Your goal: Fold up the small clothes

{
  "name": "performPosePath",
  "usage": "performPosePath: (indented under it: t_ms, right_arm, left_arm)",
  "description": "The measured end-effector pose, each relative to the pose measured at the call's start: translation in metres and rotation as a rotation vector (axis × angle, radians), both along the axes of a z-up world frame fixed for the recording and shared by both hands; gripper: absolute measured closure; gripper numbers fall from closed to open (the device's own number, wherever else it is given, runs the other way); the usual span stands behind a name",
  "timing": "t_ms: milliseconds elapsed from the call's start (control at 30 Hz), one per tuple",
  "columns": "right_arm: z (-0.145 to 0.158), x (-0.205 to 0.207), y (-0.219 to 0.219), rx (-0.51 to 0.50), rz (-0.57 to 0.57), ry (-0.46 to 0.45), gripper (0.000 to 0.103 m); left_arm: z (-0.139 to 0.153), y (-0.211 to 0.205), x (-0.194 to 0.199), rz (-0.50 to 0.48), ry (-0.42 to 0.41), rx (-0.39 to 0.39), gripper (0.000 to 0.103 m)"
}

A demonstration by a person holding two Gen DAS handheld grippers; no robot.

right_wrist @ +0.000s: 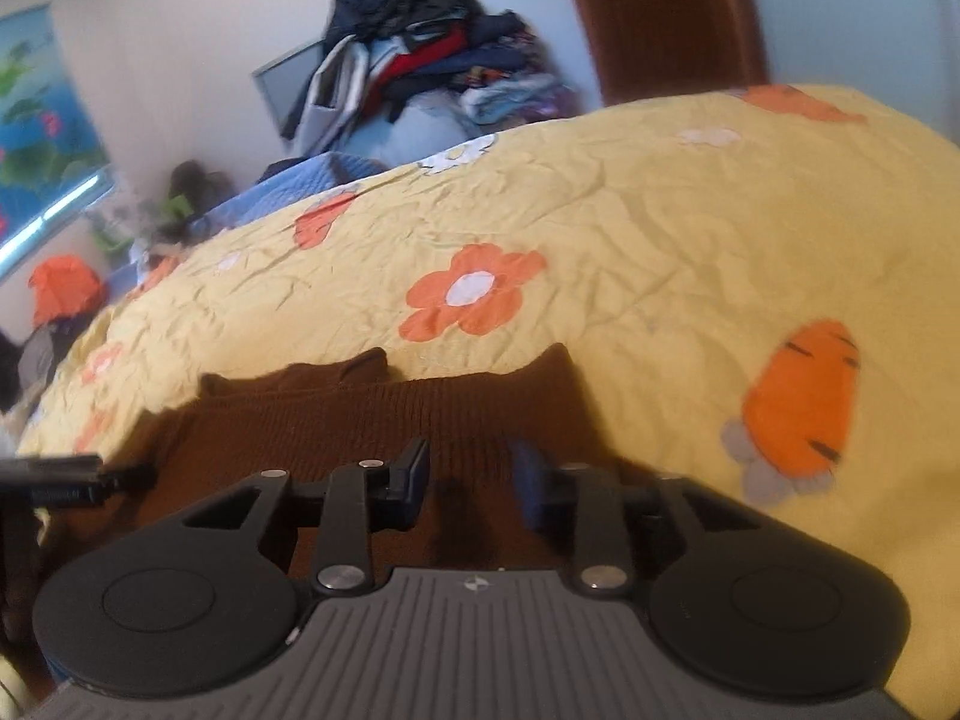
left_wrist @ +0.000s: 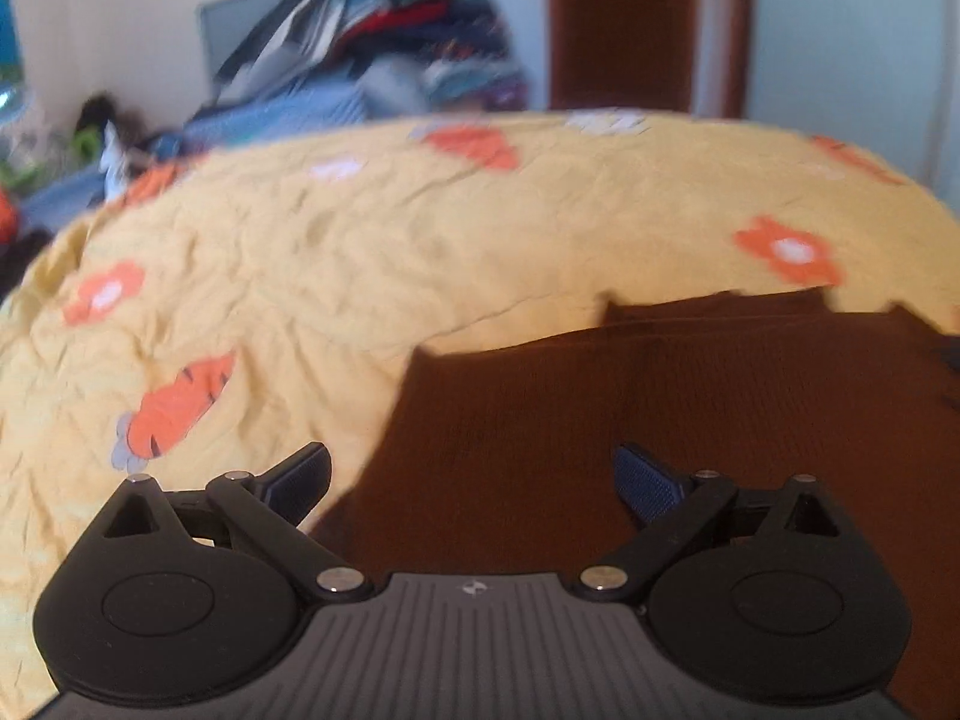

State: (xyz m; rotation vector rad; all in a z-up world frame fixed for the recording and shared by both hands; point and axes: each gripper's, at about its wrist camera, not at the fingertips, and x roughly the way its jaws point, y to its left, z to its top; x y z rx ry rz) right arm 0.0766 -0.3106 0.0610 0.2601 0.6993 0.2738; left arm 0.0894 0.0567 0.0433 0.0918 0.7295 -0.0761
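A brown knitted garment (left_wrist: 660, 408) lay flat on the yellow bedcover (left_wrist: 360, 252) of the bed. The left gripper (left_wrist: 474, 480) hovered above its left edge with jaws spread wide and holding nothing. The right gripper (right_wrist: 471, 483) stood over the garment's middle, jaws partly open and empty.

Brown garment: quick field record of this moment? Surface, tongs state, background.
garment: brown knit garment, lying on the bed, edges partly folded over
surface: yellow quilt with orange flower and carrot prints
left tongs: open wide, over the garment, gripping nothing
right tongs: part open, over the garment, nothing visibly gripped
background: clothes pile, wooden door
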Motion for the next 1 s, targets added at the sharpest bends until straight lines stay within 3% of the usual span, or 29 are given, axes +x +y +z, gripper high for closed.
performPosePath:
  t_ms: [33, 100, 167, 200, 267, 433, 600, 1000]
  right_arm:
    - [0.005, -0.011, 0.007, 0.002, 0.039, -0.034, 0.044]
    - [0.004, -0.025, 0.024, -0.039, 0.086, -0.036, 0.025]
    - [-0.008, -0.032, 0.041, -0.157, 0.114, -0.006, 0.029]
    - [-0.020, -0.033, 0.048, -0.233, 0.117, 0.004, 0.030]
    - [-0.031, -0.046, 0.057, -0.359, 0.164, -0.079, 0.030]
    - [-0.036, -0.057, 0.044, -0.331, 0.186, -0.136, 0.028]
    - [-0.036, -0.055, 0.052, -0.355, 0.185, -0.139, 0.020]
    - [-0.037, -0.054, 0.052, -0.354, 0.180, -0.136, 0.020]
  left_arm:
    - [0.003, -0.006, -0.013, -0.036, -0.014, -0.007, 0.001]
    - [-0.003, -0.019, -0.026, -0.079, 0.007, -0.004, 0.001]
    - [-0.021, -0.025, -0.029, -0.081, 0.048, 0.019, 0.000]
    - [-0.028, -0.022, -0.031, -0.074, 0.034, 0.009, 0.000]
    - [-0.038, -0.012, -0.040, -0.083, -0.047, -0.025, 0.000]
    - [-0.035, -0.005, -0.040, -0.082, -0.060, -0.069, 0.000]
    - [-0.035, -0.007, -0.041, -0.077, -0.067, -0.065, 0.000]
    - [-0.036, -0.006, -0.038, -0.070, -0.059, -0.070, 0.000]
